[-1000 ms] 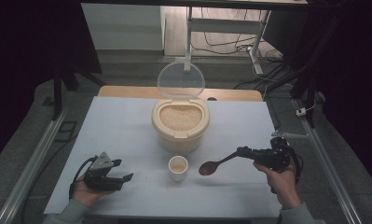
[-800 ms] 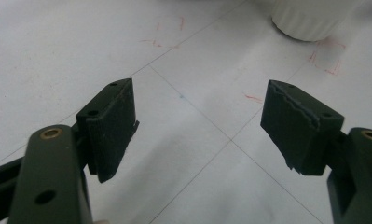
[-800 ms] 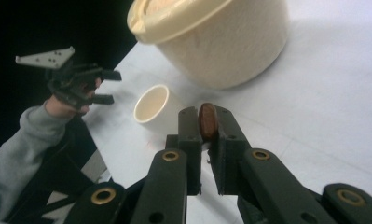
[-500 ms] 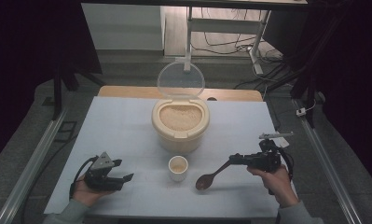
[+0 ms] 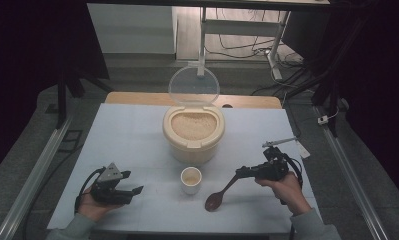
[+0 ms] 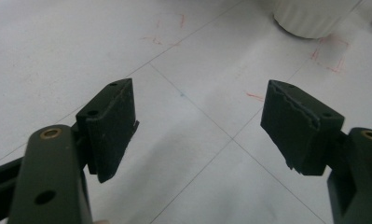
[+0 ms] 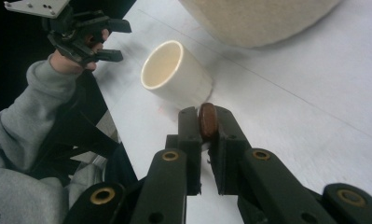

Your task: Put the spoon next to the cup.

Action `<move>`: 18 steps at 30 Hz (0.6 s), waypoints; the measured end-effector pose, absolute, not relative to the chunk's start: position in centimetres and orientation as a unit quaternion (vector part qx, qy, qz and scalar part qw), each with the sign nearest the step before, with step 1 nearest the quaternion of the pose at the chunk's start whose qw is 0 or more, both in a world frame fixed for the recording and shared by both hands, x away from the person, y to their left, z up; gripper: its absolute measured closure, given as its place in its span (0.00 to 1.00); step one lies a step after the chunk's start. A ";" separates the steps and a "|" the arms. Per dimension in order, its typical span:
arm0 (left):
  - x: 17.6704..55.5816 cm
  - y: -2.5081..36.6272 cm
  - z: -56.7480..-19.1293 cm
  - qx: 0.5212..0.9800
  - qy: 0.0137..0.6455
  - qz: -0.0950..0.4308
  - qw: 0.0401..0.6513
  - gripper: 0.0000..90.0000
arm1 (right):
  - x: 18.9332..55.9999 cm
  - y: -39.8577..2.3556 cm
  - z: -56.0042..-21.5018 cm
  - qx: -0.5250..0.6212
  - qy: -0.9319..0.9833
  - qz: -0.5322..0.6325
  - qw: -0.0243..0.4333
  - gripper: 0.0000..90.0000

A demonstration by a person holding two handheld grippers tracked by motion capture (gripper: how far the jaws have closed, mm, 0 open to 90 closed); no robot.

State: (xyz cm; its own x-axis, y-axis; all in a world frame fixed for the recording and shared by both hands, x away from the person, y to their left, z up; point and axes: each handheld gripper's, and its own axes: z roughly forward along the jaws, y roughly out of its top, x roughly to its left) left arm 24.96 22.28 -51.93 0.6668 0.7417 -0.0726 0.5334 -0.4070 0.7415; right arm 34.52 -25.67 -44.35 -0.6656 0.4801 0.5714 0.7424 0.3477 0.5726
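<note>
Spoon [image 5: 218, 196] lowered beside cup [image 5: 191, 179], right gripper [image 5: 243, 172] clamping it

We've swung the right gripper [image 5: 243, 172] down and toward the table's near edge w/ the wooden spoon [image 5: 219, 195]. Spoon bowl now sits low, just right of the small cup [image 5: 191, 179].

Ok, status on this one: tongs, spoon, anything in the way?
Right tongs shut on the wooden spoon, bowl low beside the small cup. Left tongs open, empty, resting. Nothing blocks the rice container.
</note>
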 end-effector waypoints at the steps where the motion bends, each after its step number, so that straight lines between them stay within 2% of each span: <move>1: 25.0 22.3 -51.9 0.828 0.385 0.135 0.385 0.29 | 34.6 -25.3 -44.3 -0.374 -0.809 -0.426 0.157 0.93; 9: 25.0 22.3 -52.0 0.828 0.385 0.134 0.384 0.28 | 35.6 -23.3 -45.0 -0.365 -0.816 -0.414 0.171 0.90; 18: 25.0 22.3 -52.0 0.829 0.384 0.134 0.384 0.28 | 36.3 -22.2 -46.6 -0.393 -0.807 -0.428 0.108 0.82</move>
